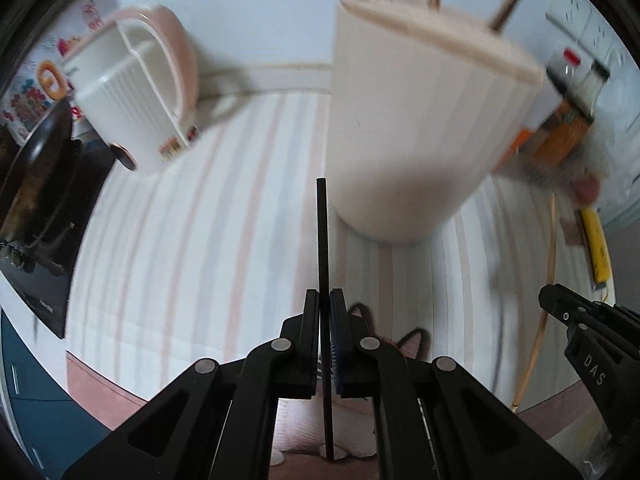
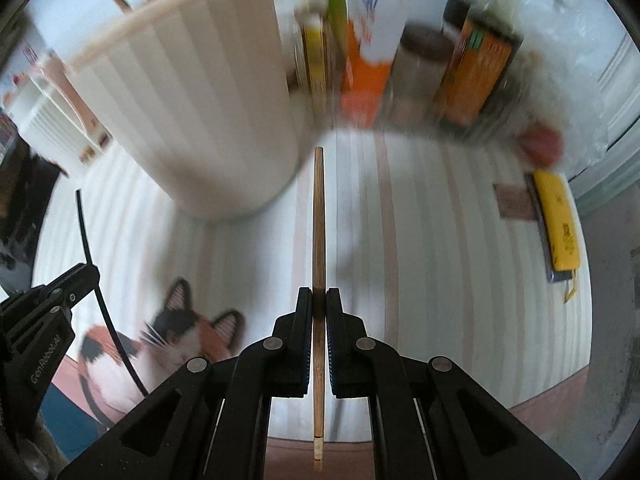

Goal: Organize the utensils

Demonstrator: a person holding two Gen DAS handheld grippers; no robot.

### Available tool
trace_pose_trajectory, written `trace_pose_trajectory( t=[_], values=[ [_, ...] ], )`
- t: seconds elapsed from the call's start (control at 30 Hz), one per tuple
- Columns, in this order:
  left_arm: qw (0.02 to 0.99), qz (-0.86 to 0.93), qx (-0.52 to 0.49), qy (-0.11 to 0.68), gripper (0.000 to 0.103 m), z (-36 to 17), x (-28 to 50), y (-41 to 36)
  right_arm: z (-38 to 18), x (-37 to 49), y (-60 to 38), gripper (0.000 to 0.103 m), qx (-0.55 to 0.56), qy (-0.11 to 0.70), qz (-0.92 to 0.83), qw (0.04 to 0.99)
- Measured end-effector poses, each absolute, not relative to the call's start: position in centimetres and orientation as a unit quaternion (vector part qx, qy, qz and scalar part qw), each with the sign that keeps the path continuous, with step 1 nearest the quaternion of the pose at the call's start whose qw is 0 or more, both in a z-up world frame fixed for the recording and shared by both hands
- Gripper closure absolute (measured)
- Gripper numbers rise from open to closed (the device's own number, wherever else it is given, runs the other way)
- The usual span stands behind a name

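My left gripper [image 1: 324, 298] is shut on a black chopstick [image 1: 322, 236] that points up toward a tall cream utensil holder [image 1: 408, 120] with several chopsticks standing in it. My right gripper [image 2: 319, 296] is shut on a bamboo chopstick [image 2: 319, 216], just right of the same holder [image 2: 192, 112]. The left gripper [image 2: 86, 276] and its black chopstick [image 2: 90, 248] show at the left of the right wrist view. The right gripper [image 1: 554, 300] and its bamboo chopstick [image 1: 550, 264] show at the right of the left wrist view.
A second white and pink holder [image 1: 132, 92] stands at the back left by a dark stove [image 1: 36, 200]. Sauce bottles and jars [image 2: 472, 64] line the back right. A yellow item [image 2: 558, 224] lies at the right. The striped mat [image 2: 440, 260] has a cat picture [image 2: 172, 332].
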State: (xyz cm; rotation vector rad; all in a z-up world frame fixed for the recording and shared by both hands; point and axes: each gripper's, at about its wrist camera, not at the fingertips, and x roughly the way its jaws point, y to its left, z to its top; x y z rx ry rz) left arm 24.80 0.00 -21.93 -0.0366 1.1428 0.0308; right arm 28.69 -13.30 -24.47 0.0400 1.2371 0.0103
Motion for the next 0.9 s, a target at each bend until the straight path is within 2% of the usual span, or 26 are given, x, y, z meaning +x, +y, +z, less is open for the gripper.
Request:
trace_pose_trajectory(
  t=[0.9],
  values=[
    [0.925, 0.022, -0.04, 0.376, 0.102, -6.0, 25.9, 4.8, -9.4, 32.0, -12.1, 0.096, 0.09, 0.415, 0.062, 0.903]
  ],
)
